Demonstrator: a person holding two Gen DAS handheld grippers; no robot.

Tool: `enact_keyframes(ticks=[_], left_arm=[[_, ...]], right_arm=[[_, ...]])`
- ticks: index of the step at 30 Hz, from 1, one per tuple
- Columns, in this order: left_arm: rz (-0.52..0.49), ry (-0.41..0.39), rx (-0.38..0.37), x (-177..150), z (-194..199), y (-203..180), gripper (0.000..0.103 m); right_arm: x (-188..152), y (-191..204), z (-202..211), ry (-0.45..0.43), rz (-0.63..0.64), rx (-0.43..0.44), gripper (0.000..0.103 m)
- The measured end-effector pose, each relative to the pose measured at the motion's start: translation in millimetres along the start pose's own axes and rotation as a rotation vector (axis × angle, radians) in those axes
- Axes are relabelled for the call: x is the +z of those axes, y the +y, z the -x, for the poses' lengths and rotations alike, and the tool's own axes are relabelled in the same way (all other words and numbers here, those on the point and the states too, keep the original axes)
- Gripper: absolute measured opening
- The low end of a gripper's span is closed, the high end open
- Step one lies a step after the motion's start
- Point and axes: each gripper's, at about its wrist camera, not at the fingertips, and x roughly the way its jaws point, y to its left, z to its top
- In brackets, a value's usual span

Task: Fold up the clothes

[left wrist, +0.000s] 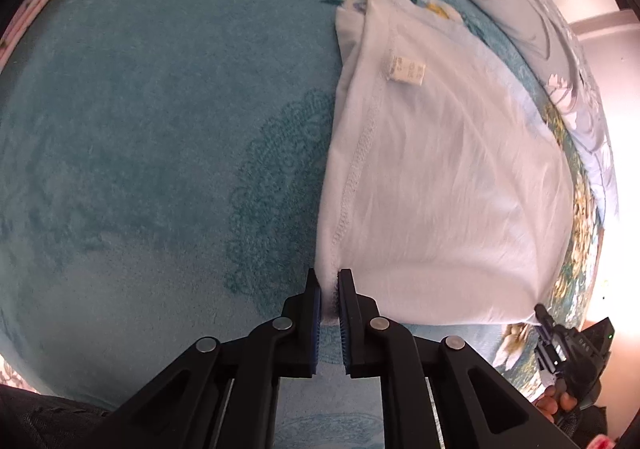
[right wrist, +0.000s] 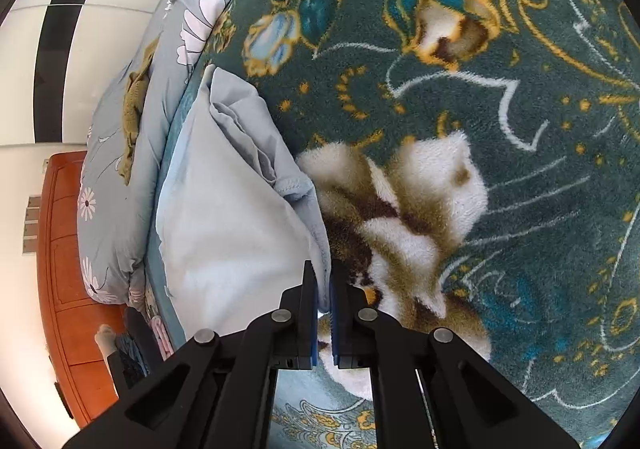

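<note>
**Both grippers clamped on the white garment's near edge**

We hold the left gripper [left wrist: 329,289] pointing steeply down at the bed, its two black fingers clenched on the near corner of the white garment [left wrist: 440,185], right where the stitched seam runs into the blue pads. A pinch of white cloth shows between the pads. We hold the right gripper [right wrist: 323,285] tilted down less steeply, its jaws likewise closed on the garment's hemmed edge [right wrist: 240,233], with a thin fold of cloth caught between the pads. In the left wrist view the right gripper [left wrist: 546,319] appears at the lower right, gripping the garment's other near corner, with part of a hand [left wrist: 558,403] behind it.

We count one garment, lying spread on the teal blanket [left wrist: 160,153] toward its right side, inside out by the look of the exposed seam, with one care label [left wrist: 406,70] sewn near the seam. It is doubled over, one layer on another. Past it, one pale floral quilt [right wrist: 120,153] lies bunched along the blanket's far edge. In the right wrist view the blanket [right wrist: 520,169] bears large cream and gold flowers, and one orange wooden cabinet [right wrist: 68,269] stands beyond the bed.
</note>
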Motion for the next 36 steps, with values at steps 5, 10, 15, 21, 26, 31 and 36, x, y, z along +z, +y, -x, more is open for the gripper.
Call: enact_keyframes(ticks=[5, 10, 15, 21, 26, 31, 36], left_arm=[[0.083, -0.201, -0.002, -6.9, 43.3, 7.8, 0.013], [-0.071, -0.178, -0.124, 0.5, 34.7, -47.8, 0.013], [-0.212, -0.11, -0.121, 8.0, -12.0, -120.1, 0.013], [-0.231, -0.013, -0.058, -5.5, -60.7, -131.3, 0.013], [-0.185, -0.035, -0.162, -16.4, -50.3, -119.6, 0.013], [-0.252, -0.001, -0.16, -36.1, -62.4, -124.6, 0.013], [-0.277, 0.024, -0.173, -47.8, -61.8, -122.1, 0.014]], right_arm=[[1.2, -0.7, -0.9, 0.01, 0.026, 0.001, 0.004], [3.0, -2.0, -3.1, 0.027, 0.046, 0.004, 0.005], [4.9, 2.8, 1.5, 0.021, 0.081, 0.041, 0.005], [4.0, 7.9, 6.4, 0.015, 0.087, 0.083, 0.005], [5.3, 25.8, 9.9, 0.016, 0.129, 0.078, 0.005], [7.1, 41.9, 12.9, 0.005, 0.166, 0.065, 0.005], [3.2, 68.1, 17.2, -0.009, 0.221, 0.073, 0.005]])
